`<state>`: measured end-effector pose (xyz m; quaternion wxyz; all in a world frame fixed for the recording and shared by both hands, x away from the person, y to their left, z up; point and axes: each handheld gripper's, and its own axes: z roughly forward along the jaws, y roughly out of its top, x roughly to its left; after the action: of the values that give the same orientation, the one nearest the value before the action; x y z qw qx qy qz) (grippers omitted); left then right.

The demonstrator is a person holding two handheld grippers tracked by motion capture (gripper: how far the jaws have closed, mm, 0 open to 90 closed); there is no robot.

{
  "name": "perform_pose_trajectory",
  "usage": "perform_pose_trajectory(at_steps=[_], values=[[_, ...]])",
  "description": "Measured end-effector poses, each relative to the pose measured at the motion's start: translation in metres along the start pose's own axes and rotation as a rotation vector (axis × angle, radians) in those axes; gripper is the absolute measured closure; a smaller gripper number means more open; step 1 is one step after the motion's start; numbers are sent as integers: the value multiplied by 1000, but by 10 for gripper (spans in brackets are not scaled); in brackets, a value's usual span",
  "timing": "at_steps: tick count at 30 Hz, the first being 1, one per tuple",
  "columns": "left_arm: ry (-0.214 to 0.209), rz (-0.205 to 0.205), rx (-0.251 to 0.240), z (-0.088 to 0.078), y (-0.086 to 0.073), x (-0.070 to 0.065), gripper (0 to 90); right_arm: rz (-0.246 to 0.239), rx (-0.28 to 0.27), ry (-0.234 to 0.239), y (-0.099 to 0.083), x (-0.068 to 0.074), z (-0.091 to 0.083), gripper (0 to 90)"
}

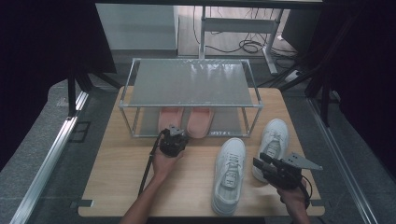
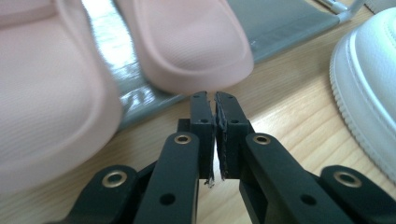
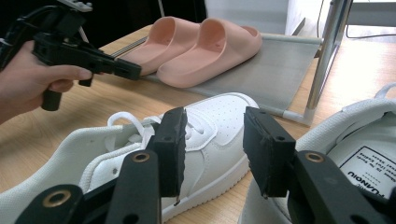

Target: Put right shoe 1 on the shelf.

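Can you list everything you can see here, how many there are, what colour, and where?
slippers: 2, pink, side by side on the rack's lower shelf
sneakers: 2, white, on the table in front of the rack, towards the right
shoe rack: 1, grey shelves with a silvery frame, at the table's far side
table: 1, light wood, under it all
left hand-held gripper: 1, black, jaws shut and empty, just in front of the slippers
right hand-held gripper: 1, black, jaws open and empty, over the sneakers

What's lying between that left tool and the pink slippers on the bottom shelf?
Nothing: bare wood table separates the shut left tool from the pink slippers, seen in the left gripper view.
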<state>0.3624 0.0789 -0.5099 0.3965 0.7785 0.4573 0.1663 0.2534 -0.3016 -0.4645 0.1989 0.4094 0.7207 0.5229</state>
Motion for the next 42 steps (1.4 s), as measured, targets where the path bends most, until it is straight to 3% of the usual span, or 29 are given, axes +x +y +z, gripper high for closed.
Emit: perform_pose_trajectory(at_steps=[4,12,20,25,35,38,42], values=[[17,-16,-17,-15,-7,12,866,-2,4,1,0,1,1,586],[46,-59,-24,-25,-16,32,864,-4,8,2,-1,2,3,586],[69,-82,-19,-27,-22,44,867,0,8,-1,-2,0,3,586],[100,-124,-19,-28,-26,61,876,1,7,-1,-1,0,2,586],[156,-163,-23,-28,-25,84,887,3,6,-3,-2,0,2,586],[172,-185,-9,-24,-27,95,889,3,6,-4,-2,0,2,586],[173,-201,7,-18,-29,100,889,4,7,-5,-2,0,3,586]])
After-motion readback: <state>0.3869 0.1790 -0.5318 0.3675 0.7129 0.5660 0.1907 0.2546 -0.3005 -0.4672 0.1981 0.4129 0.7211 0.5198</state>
